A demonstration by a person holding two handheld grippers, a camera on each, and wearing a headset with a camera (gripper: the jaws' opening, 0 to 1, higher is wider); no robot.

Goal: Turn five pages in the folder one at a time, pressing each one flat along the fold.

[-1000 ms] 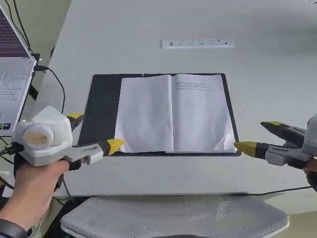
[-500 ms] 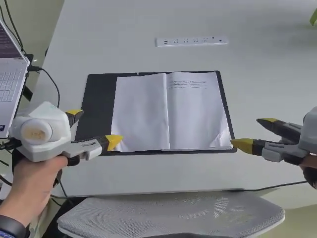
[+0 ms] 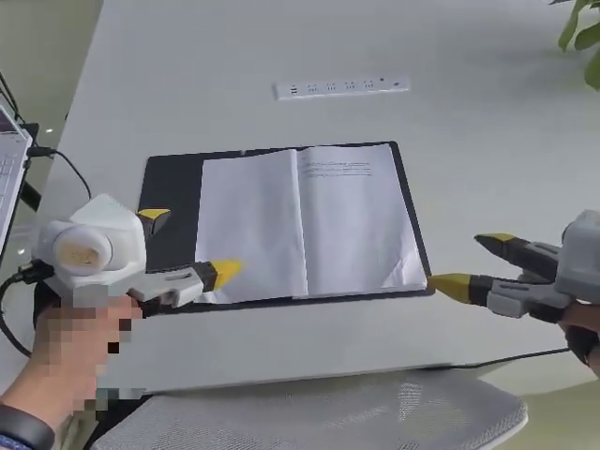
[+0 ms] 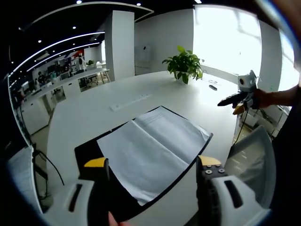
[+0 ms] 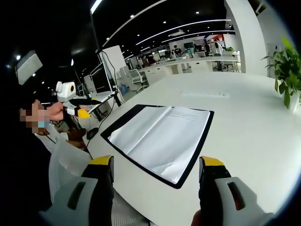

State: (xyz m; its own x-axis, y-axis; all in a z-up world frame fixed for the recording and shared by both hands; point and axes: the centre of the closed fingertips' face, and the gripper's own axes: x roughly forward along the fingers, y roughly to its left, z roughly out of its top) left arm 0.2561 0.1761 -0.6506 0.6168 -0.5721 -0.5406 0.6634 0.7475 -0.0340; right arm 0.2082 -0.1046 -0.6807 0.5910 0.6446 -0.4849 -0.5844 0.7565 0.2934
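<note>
The left gripper is held in a hand at the lower left of the head view, its yellow-tipped jaws spread wide with nothing between them. One tip is seen over the bare black inner cover of the folder, the other at the lower left corner of the left page; whether either tip touches cannot be told. The right gripper is held at the lower right of the frame, likewise parted and empty, its nearer tip just beside the folder's lower right corner and apart from it. The folder is laid open and flat at the centre of the white table, both pages spread, with a few lines of print at the top of the right page. In each gripper view the open folder is framed between that gripper's own jaws, with the other gripper seen beyond it. A white power strip is placed above the folder, well apart from it. A black cable is trailed along the left edge, a grey mesh chair back is seen at the bottom, and plant leaves are seen at the upper right corner.
</note>
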